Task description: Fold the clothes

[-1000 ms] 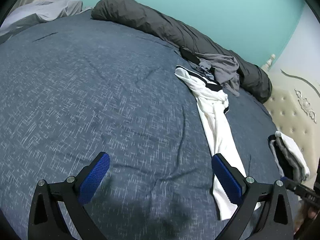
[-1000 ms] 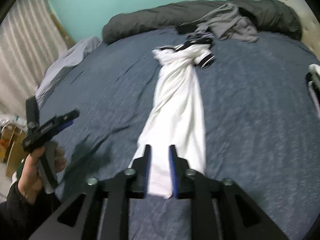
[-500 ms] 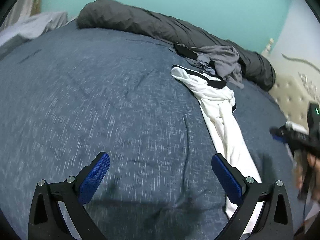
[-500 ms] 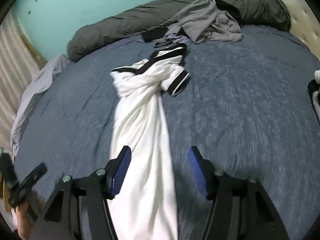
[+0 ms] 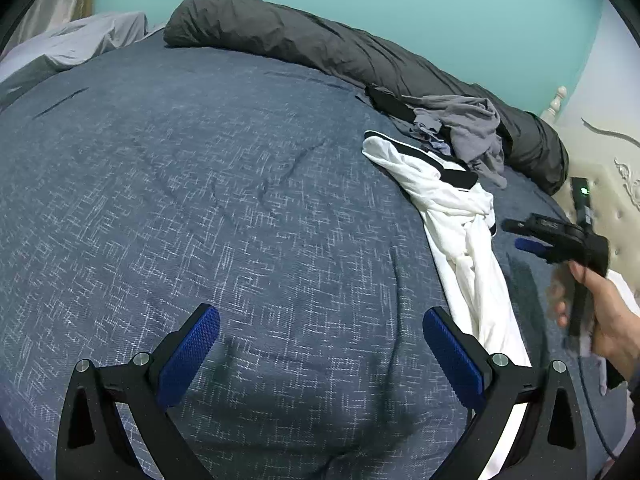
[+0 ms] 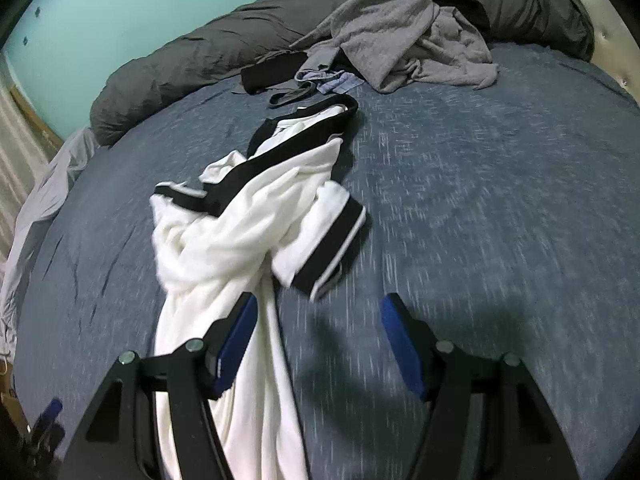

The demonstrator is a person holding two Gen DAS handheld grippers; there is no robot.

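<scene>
A white shirt with black trim (image 6: 240, 232) lies bunched and stretched lengthwise on the blue bedspread (image 6: 500, 200). My right gripper (image 6: 320, 344) hovers open just short of its banded sleeve (image 6: 332, 244), its left finger over the white cloth, nothing held. In the left wrist view the same shirt (image 5: 460, 216) runs down the right side. My left gripper (image 5: 320, 356) is open over bare bedspread, to the left of the shirt. The right gripper (image 5: 532, 236) shows there too, held in a hand (image 5: 608, 320) above the shirt's right side.
A heap of grey clothes (image 6: 400, 32) and a dark item (image 6: 272, 70) lie beyond the shirt, against a rolled dark grey duvet (image 6: 180, 68). A pale sheet (image 5: 68, 40) lies at the far left. A padded headboard (image 5: 616, 184) borders the right.
My right gripper opened, let go of the shirt's lower end and moved forward along it to the sleeve. The left gripper stayed open, shifting slightly.
</scene>
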